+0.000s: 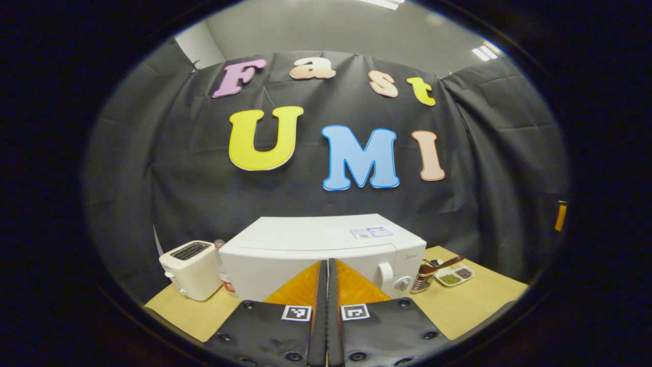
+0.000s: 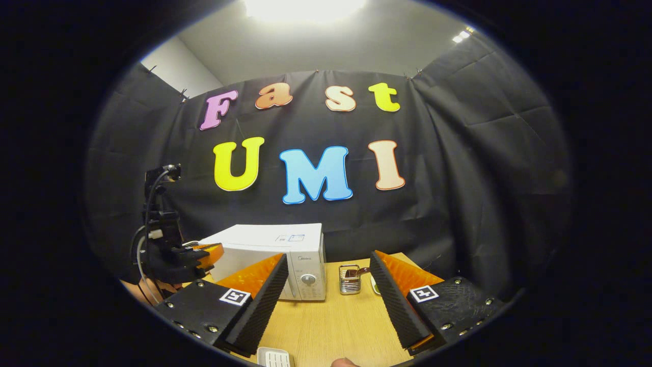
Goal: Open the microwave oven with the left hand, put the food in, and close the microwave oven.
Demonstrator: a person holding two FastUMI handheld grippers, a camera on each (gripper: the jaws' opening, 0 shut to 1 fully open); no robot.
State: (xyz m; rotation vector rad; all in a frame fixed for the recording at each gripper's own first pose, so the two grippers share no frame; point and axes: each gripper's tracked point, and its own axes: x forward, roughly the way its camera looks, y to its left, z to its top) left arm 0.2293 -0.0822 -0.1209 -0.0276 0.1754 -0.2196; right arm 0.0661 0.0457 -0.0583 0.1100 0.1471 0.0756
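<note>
The white microwave oven [image 1: 326,244] stands at the far side of the wooden table [image 1: 473,300], against the booth's wall, its door not yet opened and its dials at the right end of its front. In the left gripper view it lies straight ahead of the left gripper [image 1: 327,278], whose fingers are pressed together with nothing between them. A white toaster [image 1: 189,267] stands just left of the oven, and a small metal holder [image 1: 423,280] and a tray of condiments [image 1: 455,276] just to its right. In the right gripper view the right gripper [image 2: 326,290] is spread wide and empty over bare table, with the oven ahead and to its left. The left one is therefore the nearer, squarely facing the door, which suits the opening; I judge it must first find the door's edge. The food cannot be made out
</note>
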